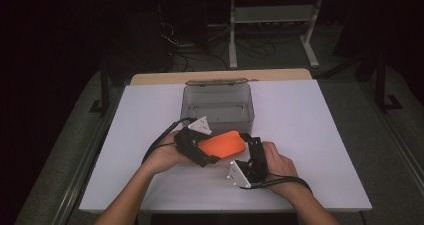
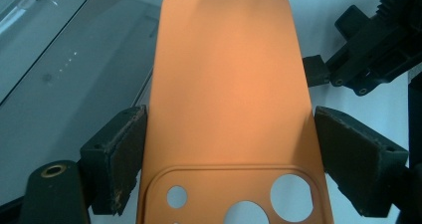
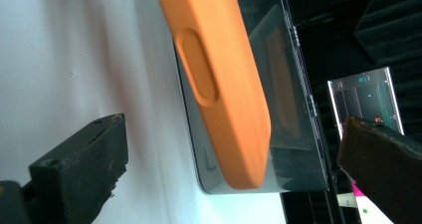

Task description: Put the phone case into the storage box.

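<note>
A clear plastic box [image 1: 218,105] stands open on the white counter [image 1: 310,135], just behind the orange phone case [image 1: 224,143]. The left gripper [image 1: 210,152] has its fingers [image 2: 117,157] clenched on the case's sides above the counter. The left gripper view shows camera cutouts; the right gripper [image 1: 248,144] gapes, released, beside the case's edge.

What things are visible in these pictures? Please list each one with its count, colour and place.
phone case: 1, orange, held above the table's front middle, gripped across its width by the left tongs
box: 1, clear grey, lid open, at the table's middle behind the case
table: 1, white top
metal frame: 1, white, on the dark floor behind the table
left tongs: 1, black, shut on the case
right tongs: 1, black, open around the case's free end, not touching
hands: 2, holding the tongs, front edge
</note>
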Action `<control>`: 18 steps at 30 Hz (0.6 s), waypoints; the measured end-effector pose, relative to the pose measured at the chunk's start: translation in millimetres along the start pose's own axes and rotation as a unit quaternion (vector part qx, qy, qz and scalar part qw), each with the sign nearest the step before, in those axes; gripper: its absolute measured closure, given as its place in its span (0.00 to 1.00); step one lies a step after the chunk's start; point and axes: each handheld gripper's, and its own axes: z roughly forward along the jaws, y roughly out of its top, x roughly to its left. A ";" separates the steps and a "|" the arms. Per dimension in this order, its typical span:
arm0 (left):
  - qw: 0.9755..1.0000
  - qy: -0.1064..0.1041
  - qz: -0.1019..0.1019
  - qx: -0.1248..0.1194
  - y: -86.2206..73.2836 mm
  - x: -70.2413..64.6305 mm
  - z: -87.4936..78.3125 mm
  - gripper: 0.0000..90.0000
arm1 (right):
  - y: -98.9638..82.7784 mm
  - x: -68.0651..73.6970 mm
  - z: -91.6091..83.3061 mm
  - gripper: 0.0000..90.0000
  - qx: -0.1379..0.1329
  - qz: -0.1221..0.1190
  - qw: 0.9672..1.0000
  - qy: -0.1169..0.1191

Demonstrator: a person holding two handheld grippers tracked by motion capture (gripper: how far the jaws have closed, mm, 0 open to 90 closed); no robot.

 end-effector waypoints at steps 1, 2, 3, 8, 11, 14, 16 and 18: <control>1.000 0.000 0.000 0.000 0.0 0.0 0.0 0.18 | 0.2 0.5 0.1 0.00 0.000 -0.001 1.000 -0.001; 1.000 0.000 0.000 0.001 0.0 0.0 0.1 0.18 | 0.1 0.9 0.4 0.00 0.000 -0.006 1.000 -0.002; 1.000 0.000 0.000 0.001 0.0 0.0 0.1 0.18 | 0.3 1.4 0.4 0.00 0.002 -0.009 1.000 -0.002; 1.000 0.001 -0.002 0.000 -0.1 -0.6 0.5 0.18 | 0.5 2.6 0.4 0.00 0.004 -0.017 1.000 -0.008; 1.000 0.001 -0.004 0.001 -0.3 -0.1 0.5 0.18 | 1.0 4.7 0.7 0.00 0.009 -0.034 0.999 -0.012; 1.000 0.002 -0.002 0.002 0.0 -0.3 0.2 0.18 | 2.7 6.1 0.6 0.00 0.009 -0.052 0.998 -0.016; 1.000 0.003 0.000 0.002 0.3 -0.2 -0.4 0.18 | 4.3 5.1 1.2 0.00 0.006 -0.059 0.998 -0.018; 1.000 0.002 -0.002 0.000 0.6 -0.2 -0.9 0.18 | 6.5 4.3 1.6 0.00 0.003 -0.061 0.998 -0.019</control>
